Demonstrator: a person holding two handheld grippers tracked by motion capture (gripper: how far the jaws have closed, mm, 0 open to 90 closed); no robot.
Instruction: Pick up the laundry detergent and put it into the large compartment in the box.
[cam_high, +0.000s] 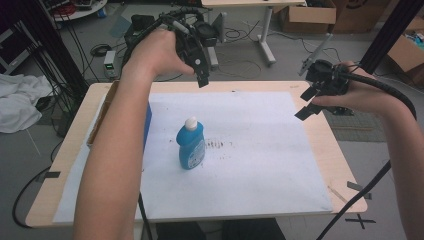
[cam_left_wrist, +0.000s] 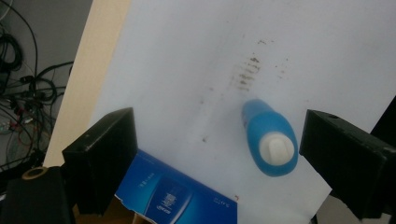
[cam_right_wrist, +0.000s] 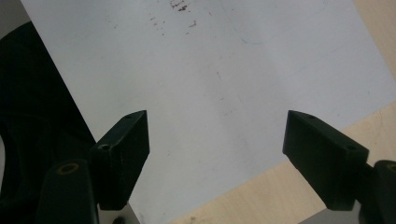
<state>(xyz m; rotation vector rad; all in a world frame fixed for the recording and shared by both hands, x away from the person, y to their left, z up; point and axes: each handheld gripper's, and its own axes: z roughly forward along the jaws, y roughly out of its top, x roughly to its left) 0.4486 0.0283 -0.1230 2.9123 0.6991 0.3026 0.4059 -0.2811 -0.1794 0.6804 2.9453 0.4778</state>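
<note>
- Blue bottle (cam_high: 191, 144) with white cap stands upright on the white sheet (cam_high: 260, 165), left of centre, nearest of the loose items; dark smudges (cam_high: 218, 145) just beside it on the sheet.
- Blue carton (cam_left_wrist: 175, 196) lies at the sheet's left edge, near the bottle, partly behind my left forearm.
- My left gripper (cam_high: 202, 75) hangs in the air above the table's far-left part, jaws spread wide, nothing between them; in the left gripper view the bottle sits between the jaws, far below.
- My right gripper (cam_high: 307, 102) hovers over the sheet's far-right edge, jaws spread, empty.
- Wooden table (cam_high: 345, 165) carries it all.
</note>
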